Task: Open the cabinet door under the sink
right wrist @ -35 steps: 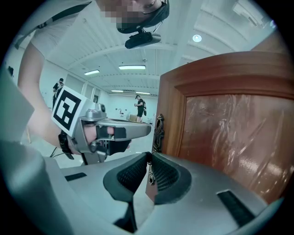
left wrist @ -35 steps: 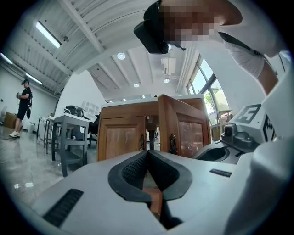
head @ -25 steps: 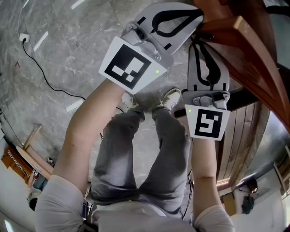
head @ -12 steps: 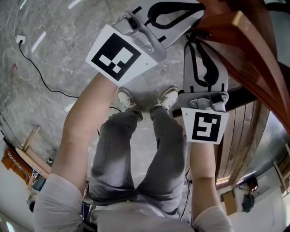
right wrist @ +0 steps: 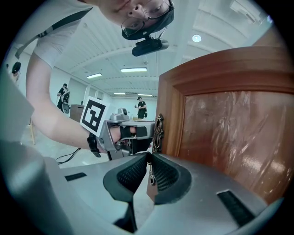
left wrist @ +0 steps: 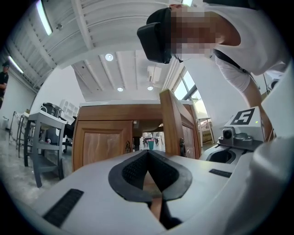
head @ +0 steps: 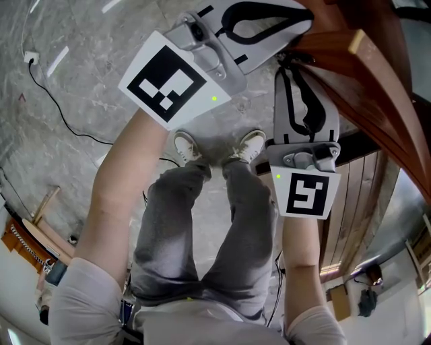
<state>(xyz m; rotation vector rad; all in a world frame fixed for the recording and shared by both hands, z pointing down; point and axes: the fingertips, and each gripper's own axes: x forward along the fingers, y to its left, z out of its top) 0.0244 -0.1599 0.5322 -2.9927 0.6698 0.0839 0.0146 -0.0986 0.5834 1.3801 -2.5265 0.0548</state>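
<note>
Left gripper (left wrist: 147, 155): jaws closed, tips meeting, nothing seen between them; hovers just left of door's free edge; right gripper (right wrist: 148, 159): jaws pinched shut on small metal pull (right wrist: 149, 178) hanging below ornate handle plate (right wrist: 158, 131); cabinet door (right wrist: 229, 124) already ajar, free edge upright, panel running off to gripper's right; judgement: right gripper nearer, so pull toward person, swinging about hinge side, presumably far right.

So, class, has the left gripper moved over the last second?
Yes. The left gripper has slid left and slightly up in the picture, away from the cabinet door and nearer the floor socket.
</note>
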